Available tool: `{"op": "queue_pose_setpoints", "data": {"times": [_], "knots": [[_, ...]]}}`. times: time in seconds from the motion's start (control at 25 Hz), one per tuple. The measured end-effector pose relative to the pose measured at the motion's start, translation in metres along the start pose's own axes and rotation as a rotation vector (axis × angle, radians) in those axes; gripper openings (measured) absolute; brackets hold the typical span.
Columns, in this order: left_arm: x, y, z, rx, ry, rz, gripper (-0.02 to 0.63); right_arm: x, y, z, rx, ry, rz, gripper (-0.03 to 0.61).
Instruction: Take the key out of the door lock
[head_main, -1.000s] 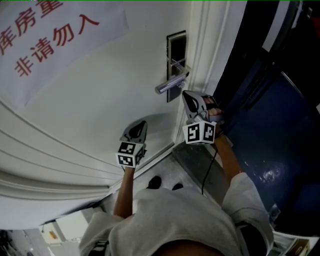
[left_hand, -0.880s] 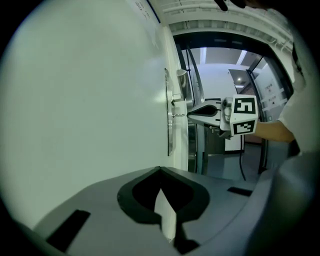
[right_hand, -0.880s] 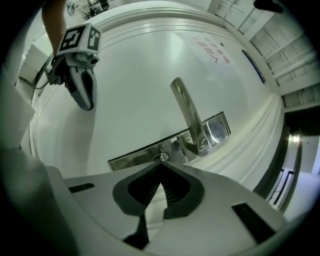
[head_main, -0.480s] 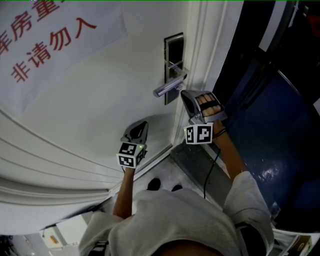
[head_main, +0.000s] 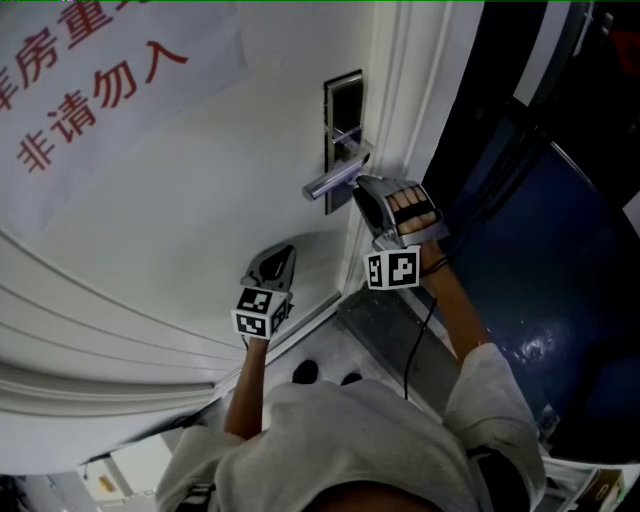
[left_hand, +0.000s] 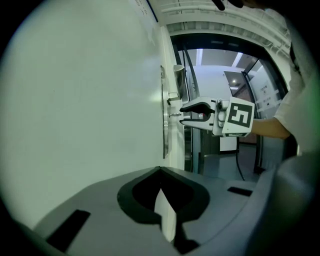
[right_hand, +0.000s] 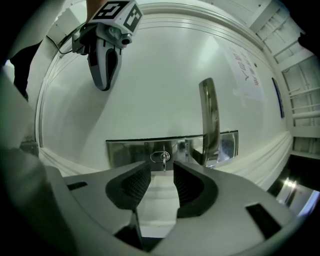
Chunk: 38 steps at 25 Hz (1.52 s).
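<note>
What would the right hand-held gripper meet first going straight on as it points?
Most likely the key in the lock plate. The right hand-held gripper has just been opening its jaws, and the key lines up with their gap, apparently just beyond the tips.

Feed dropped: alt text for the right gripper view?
The right claw, jaws just opened, points at a key in the silver lock plate; the key stands at the gap between the tips, unpressed. A lever handle juts out beside it, and the left claw hangs upper left before the white door.
</note>
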<state>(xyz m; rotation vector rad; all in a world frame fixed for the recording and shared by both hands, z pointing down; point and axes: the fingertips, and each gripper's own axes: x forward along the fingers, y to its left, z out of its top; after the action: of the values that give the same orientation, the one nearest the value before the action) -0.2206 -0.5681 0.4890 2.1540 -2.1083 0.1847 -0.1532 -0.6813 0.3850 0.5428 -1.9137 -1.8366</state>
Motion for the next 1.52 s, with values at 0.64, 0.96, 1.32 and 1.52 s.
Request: {"op": "queue_pose_setpoints", "data": {"times": [0.64,0.96,1.32,1.52], "knots": [[-0.006,0.005,-0.006,-0.015,0.008,0.018,0.018,0.02,-0.004,0.005,-0.057,-0.019,-0.052,0.057],[-0.004,0.004,-0.004,-0.009,0.009,0.009,0.018,0.021,-0.004,0.006,-0.034,-0.025,-0.049,0.032],[0.002,-0.003,-0.002,-0.003,0.011,-0.006,0.017,0.019,-0.004,0.006,-0.036,-0.033,-0.054,0.031],[0.004,-0.006,0.0,-0.002,0.007,-0.008,0.018,0.018,-0.004,0.006,-0.032,-0.033,-0.047,0.029]]}}
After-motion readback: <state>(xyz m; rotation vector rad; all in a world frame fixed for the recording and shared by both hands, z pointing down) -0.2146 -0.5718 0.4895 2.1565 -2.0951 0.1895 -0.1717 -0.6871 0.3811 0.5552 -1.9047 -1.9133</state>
